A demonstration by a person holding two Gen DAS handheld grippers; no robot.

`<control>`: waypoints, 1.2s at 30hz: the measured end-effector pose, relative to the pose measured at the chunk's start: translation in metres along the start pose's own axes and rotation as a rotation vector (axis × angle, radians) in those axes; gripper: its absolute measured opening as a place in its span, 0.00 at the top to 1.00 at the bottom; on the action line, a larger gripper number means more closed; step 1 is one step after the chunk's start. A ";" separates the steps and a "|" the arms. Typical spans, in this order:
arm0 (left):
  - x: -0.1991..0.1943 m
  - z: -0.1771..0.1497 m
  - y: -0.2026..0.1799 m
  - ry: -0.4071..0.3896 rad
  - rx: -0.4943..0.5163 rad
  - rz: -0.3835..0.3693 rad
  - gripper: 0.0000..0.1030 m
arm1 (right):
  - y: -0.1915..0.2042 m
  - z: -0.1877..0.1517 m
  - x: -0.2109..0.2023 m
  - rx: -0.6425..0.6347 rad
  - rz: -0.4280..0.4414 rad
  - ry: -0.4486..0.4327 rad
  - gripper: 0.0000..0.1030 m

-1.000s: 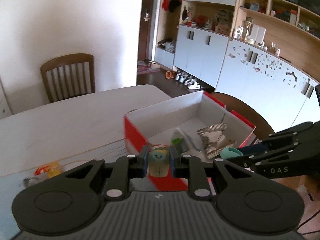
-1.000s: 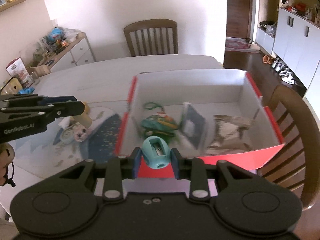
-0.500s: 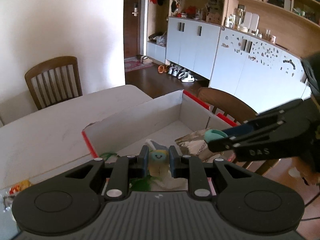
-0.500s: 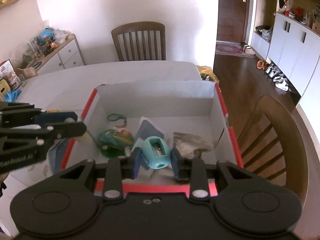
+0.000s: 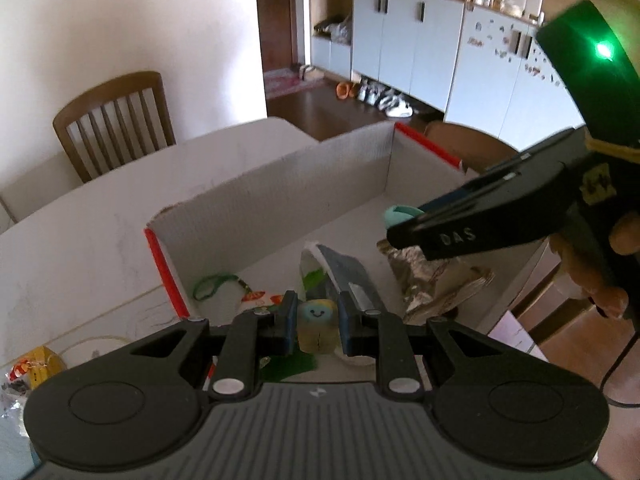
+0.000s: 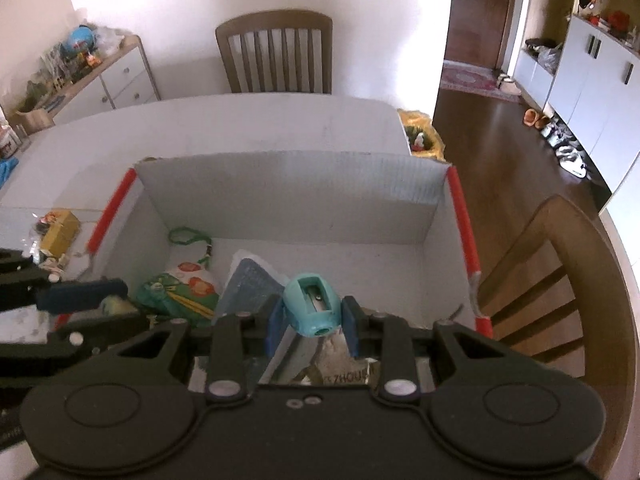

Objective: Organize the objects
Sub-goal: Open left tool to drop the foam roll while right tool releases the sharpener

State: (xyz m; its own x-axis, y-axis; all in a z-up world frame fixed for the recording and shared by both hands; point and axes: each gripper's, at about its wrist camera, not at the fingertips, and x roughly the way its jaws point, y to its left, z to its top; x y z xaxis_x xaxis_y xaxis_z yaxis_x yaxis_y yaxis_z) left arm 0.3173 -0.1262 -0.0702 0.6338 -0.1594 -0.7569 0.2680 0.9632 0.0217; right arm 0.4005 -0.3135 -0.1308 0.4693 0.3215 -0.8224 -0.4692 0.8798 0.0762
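Teal sharpener (image 6: 315, 305) clamped in right gripper (image 6: 312, 320) jaws, tilted down over box (image 6: 288, 184); left gripper (image 5: 318, 326) jaws pinch yellow smiley eraser (image 5: 318, 326), lower centre.

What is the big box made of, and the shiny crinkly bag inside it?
The box looks like cardboard: its matte white walls show fine ribbing, with red edges. The bag seems foil or metallised plastic: silvery, creased, catching light. Which one, I can't tell.
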 end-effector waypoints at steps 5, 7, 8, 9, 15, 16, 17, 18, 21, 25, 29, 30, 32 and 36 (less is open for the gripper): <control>0.017 0.000 -0.001 0.057 -0.015 -0.003 0.80 | -0.001 0.005 0.023 -0.023 -0.004 0.042 0.71; 0.022 0.000 -0.001 0.077 -0.016 -0.004 0.80 | -0.001 0.005 0.032 -0.030 -0.011 0.056 0.71; 0.025 -0.001 -0.001 0.084 -0.014 -0.002 0.80 | 0.000 0.007 0.037 -0.030 -0.010 0.067 0.71; 0.027 -0.001 -0.002 0.091 -0.012 -0.001 0.80 | -0.001 0.006 0.041 -0.027 -0.011 0.078 0.71; 0.040 -0.004 -0.002 0.143 -0.016 -0.007 0.80 | 0.002 0.001 0.051 -0.039 -0.002 0.108 0.71; 0.042 -0.005 -0.002 0.150 -0.018 -0.008 0.80 | 0.002 0.001 0.051 -0.041 -0.001 0.110 0.70; 0.043 -0.005 -0.002 0.155 -0.022 -0.009 0.80 | 0.002 0.001 0.052 -0.043 -0.001 0.112 0.70; 0.044 -0.006 -0.001 0.161 -0.026 -0.011 0.80 | 0.001 0.000 0.051 -0.041 0.000 0.112 0.69; 0.046 -0.007 0.000 0.171 -0.032 -0.022 0.80 | 0.000 -0.001 0.047 -0.038 0.002 0.105 0.67; 0.047 -0.005 0.000 0.182 -0.043 -0.034 0.80 | -0.003 -0.002 0.039 -0.032 0.013 0.100 0.64; 0.043 -0.004 0.004 0.173 -0.073 -0.060 0.78 | -0.007 -0.002 0.027 -0.019 0.031 0.088 0.60; 0.042 -0.004 0.005 0.169 -0.080 -0.070 0.77 | -0.007 -0.002 0.024 -0.020 0.033 0.084 0.60; 0.039 -0.004 0.006 0.159 -0.082 -0.092 0.75 | -0.007 -0.003 0.017 -0.019 0.037 0.074 0.59; 0.030 -0.005 0.004 0.131 -0.083 -0.105 0.73 | -0.008 -0.004 0.003 -0.010 0.046 0.056 0.59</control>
State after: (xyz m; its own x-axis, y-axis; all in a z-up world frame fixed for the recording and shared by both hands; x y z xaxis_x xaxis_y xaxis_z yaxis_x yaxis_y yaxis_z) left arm 0.3337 -0.1262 -0.0958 0.5039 -0.2358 -0.8309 0.2636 0.9581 -0.1120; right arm 0.4023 -0.3216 -0.1361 0.4049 0.3410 -0.8484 -0.4964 0.8612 0.1092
